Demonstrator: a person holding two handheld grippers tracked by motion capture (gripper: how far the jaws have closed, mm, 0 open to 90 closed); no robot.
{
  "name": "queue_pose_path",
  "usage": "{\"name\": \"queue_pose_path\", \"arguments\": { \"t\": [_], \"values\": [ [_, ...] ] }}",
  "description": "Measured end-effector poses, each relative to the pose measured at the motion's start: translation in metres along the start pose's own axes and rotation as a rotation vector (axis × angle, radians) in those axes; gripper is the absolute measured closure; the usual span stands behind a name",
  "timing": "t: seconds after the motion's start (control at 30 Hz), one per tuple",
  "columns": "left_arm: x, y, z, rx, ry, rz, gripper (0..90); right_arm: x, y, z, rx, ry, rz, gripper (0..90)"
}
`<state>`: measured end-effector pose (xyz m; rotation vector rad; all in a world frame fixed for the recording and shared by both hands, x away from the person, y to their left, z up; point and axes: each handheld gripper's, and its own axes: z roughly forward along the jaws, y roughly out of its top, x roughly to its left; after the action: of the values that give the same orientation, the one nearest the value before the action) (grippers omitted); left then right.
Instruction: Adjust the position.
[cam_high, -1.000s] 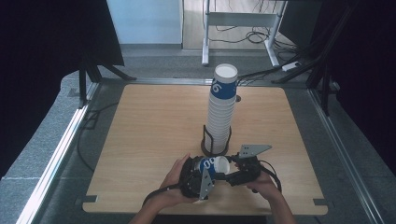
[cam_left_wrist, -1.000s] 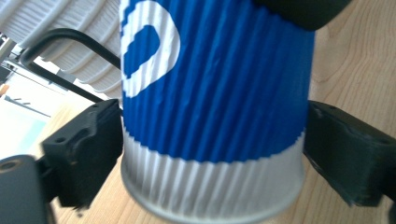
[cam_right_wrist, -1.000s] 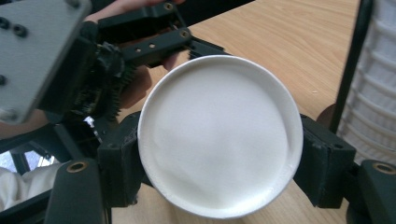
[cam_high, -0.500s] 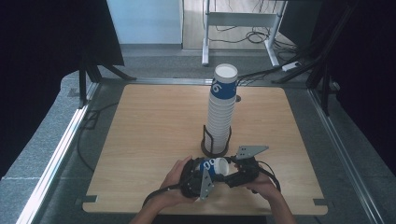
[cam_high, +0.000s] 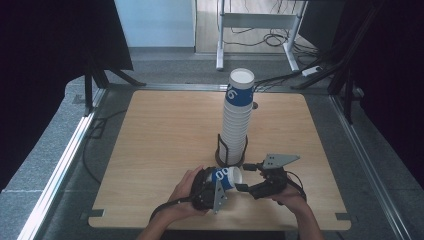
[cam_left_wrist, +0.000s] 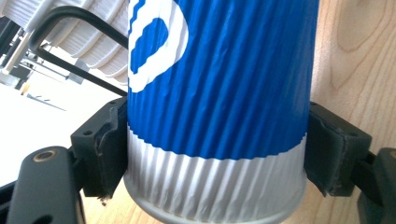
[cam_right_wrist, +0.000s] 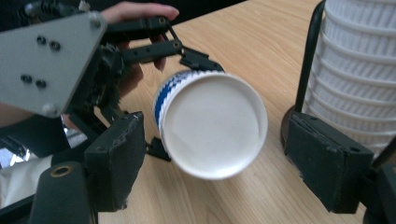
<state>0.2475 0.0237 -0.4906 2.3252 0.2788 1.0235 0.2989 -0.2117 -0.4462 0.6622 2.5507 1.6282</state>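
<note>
Since the earlier frame, the right gripper (cam_high: 246, 178) spread off the blue-and-white ribbed paper cup (cam_high: 226, 178); left gripper (cam_high: 214, 184) pinched it. Handover done; next, the right should back away.

Both grippers are black, with blocky scuffed fingers (cam_right_wrist: 327, 163), trailing cables and a screwed grey three-cornered plate (cam_right_wrist: 44, 60).

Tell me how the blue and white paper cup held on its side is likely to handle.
The paper cup looks light and thin-walled, so a hard squeeze probably dents it. Its ribbed sleeve likely aids the left gripper's hold. Laid on the table, it would probably roll in a curve, since it tapers.
</note>
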Motion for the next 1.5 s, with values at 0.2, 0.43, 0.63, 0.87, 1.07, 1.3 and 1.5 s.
{"name": "queue_pose_path", "arguments": {
  "t": [0.2, 0.43, 0.63, 0.87, 1.07, 1.3, 1.5],
  "values": [
    [0.003, -0.004, 0.001, 0.011, 0.021, -0.002, 18.9, -0.001, -0.002, -0.001, 0.037, -0.001, -0.015, 21.3],
    [0.008, -0.004, -0.003, 0.014, 0.038, 0.016, 19.0, 0.004, 0.001, 0.003, 0.156, -0.001, -0.076, 21.3],
    [0.007, -0.001, -0.003, 0.013, 0.034, 0.045, 19.0, 0.000, 0.008, 0.008, 0.315, -0.014, -0.110, 20.9],
    [0.001, 0.001, -0.004, 0.013, 0.037, 0.091, 19.0, 0.003, 0.023, 0.016, 0.431, -0.016, -0.148, 20.6],
    [-0.010, 0.003, 0.002, 0.012, 0.047, 0.129, 19.0, 0.008, 0.031, 0.035, 0.534, -0.002, -0.194, 19.3],
    [-0.017, 0.008, 0.002, 0.050, 0.063, 0.213, 19.0, 0.007, 0.030, 0.048, 0.591, 0.020, -0.204, 19.7],
    [-0.020, 0.008, 0.002, 0.065, 0.067, 0.249, 19.0, 0.010, 0.035, 0.061, 0.652, 0.039, -0.229, 22.3]
  ]
}}
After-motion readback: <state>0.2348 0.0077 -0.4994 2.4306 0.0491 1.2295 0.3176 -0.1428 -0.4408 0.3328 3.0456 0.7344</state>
